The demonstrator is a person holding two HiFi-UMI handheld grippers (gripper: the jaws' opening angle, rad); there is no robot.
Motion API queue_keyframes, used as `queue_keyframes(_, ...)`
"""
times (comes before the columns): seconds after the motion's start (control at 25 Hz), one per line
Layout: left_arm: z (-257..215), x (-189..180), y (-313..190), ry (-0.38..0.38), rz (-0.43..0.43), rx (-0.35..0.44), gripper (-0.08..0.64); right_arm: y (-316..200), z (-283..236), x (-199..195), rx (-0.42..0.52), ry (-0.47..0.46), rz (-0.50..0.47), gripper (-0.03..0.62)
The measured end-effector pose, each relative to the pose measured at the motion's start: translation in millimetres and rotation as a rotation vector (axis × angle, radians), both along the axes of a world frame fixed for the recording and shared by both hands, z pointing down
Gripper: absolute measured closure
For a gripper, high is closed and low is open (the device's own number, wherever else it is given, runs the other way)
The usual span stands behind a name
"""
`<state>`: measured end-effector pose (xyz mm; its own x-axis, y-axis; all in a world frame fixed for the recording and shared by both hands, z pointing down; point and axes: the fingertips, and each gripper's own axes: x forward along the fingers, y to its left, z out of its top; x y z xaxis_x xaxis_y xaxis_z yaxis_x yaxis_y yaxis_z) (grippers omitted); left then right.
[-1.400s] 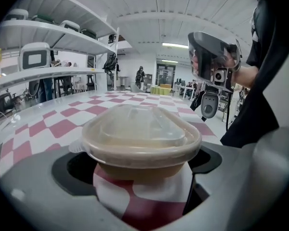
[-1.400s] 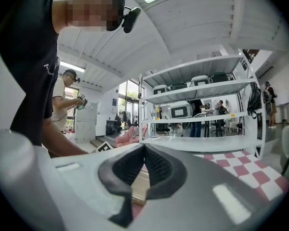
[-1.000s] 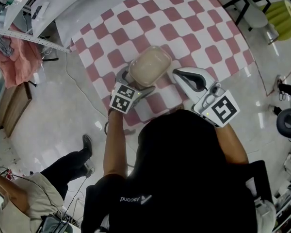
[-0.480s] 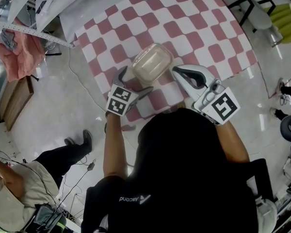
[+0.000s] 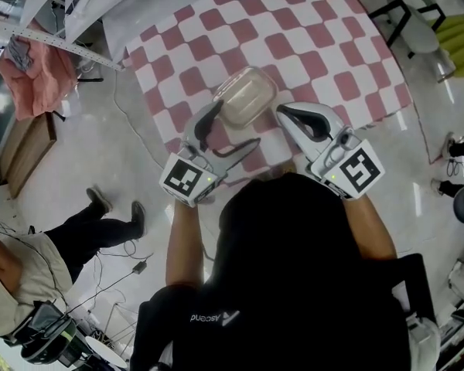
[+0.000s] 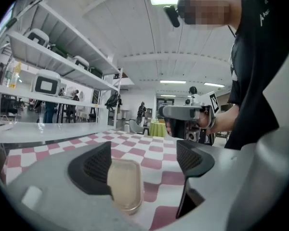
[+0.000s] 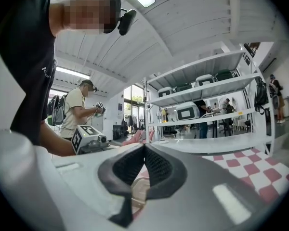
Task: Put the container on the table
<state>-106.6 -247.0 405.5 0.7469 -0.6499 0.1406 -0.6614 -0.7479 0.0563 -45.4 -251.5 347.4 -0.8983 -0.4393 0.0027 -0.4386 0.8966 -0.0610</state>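
head view: the container [image 5: 246,97], a translucent lidded tub with pale contents, rests flat on the table [image 5: 309,29], on the red-and-white checked cloth, toward the table's 6 o'clock edge. the left gripper [image 5: 237,124] sits at 7 o'clock of the container with its jaws pointing toward 1 o'clock. one jaw tip lies just beside the tub's 8 o'clock corner, and the other tip lies at 5 o'clock of the tub, apart from it. the right gripper [image 5: 284,112] sits at 4 o'clock of the container, near it but apart. left gripper view: the jaws stand wide apart and are closing. the container [image 6: 126,184] shows low in the gap, at 7 o'clock of the frame centre, lying on the cloth close against the left pad [image 6: 94,165]. whether that pad touches it cannot be told. the right pad [image 6: 192,157] is well clear of the tub, so the pads do not clamp it and this gripper holds nothing. the right gripper appears at 1 o'clock, held level in a hand. right gripper view: the jaws are closed pad against pad with nothing between them. a pale sliver of the tub shows at 6 o'clock below the pads. the left gripper's marker cube [image 7: 86,137] is at 9 o'clock, a second person [image 7: 79,110] at 10 o'clock and shelves [image 7: 207,93] at 2 o'clock.
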Motion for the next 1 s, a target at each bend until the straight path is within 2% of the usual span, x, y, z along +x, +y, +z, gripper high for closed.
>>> queue_keyframes(0.08, -14, 5, 4, 0.015, -0.022, 0.050, 0.219, 3, -2, 2, 0.017, -0.003, -0.014, 0.589)
queue_keyframes(0.16, -26, 7, 6, 0.042, -0.062, 0.095, 0.385, 6, -3, 2, 0.022, -0.007, -0.024, 0.589)
queue_keyframes(0.24, -37, 8, 9, 0.074, -0.105, 0.126, 0.484, 9, -7, 2, 0.016, -0.027, -0.030, 0.589)
queue_keyframes(0.32, -45, 9, 12, 0.093, -0.145, 0.150, 0.531, 13, -10, 3, 0.021, -0.043, -0.037, 0.589)
queue_keyframes(0.56, -55, 13, 17, 0.091, -0.221, 0.191, 0.549, 21, -9, 5, 0.011, -0.067, -0.041, 0.589)
queue_keyframes(1.0, -55, 25, 20, 0.078, -0.201, 0.185, 0.549, 32, -17, 7, 0.016, -0.090, -0.045, 0.589)
